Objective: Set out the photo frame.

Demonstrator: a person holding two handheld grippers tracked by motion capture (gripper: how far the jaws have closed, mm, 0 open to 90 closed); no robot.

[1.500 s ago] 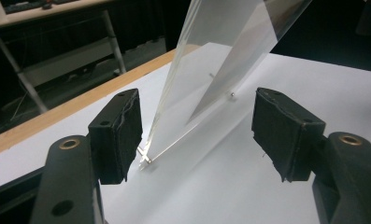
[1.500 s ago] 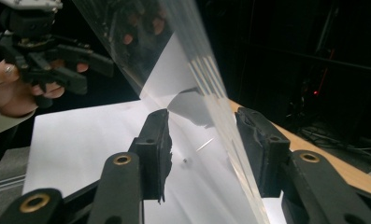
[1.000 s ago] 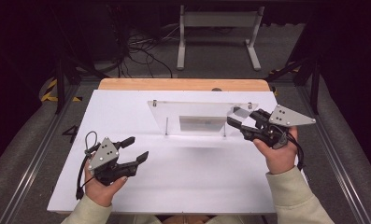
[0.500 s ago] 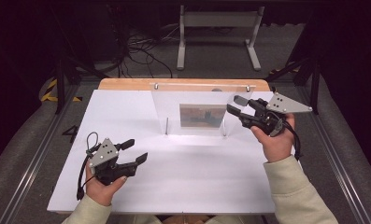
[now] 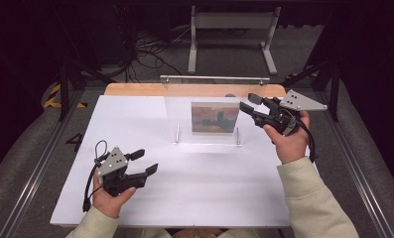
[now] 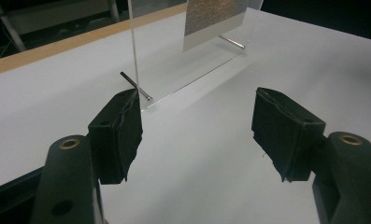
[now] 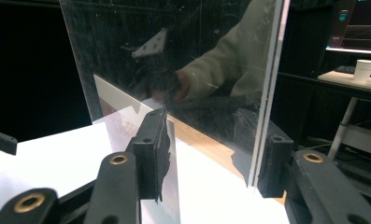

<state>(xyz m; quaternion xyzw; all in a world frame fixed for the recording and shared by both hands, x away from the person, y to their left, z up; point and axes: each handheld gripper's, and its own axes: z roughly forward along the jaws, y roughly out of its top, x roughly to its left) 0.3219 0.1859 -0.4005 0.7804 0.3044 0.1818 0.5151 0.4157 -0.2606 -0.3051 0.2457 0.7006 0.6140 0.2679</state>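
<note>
A clear acrylic picture frame (image 5: 207,106) stands upright at the far middle of the white table (image 5: 194,193), on two metal pins (image 6: 135,85). A small painted picture (image 5: 214,118) sits inside it. My right gripper (image 5: 248,102) is at the frame's right edge, held up off the table. In the right gripper view the panel (image 7: 174,60) passes between its jaws, close to the right one, and the gripper (image 7: 213,149) is open. My left gripper (image 5: 146,161) rests low at the front left, open and holding nothing, about a hand's length from the frame (image 6: 160,46).
A wooden strip (image 5: 135,89) runs along the table's far edge. Beyond it stand a metal stand (image 5: 231,22) and loose cables (image 5: 150,49) on the floor. A paper cup (image 7: 364,70) sits on a side desk. Bare white table lies between the hands.
The acrylic frame has tipped up from nearly flat to upright. My right gripper rose and moved farther back with its right edge. The left gripper stayed put.
</note>
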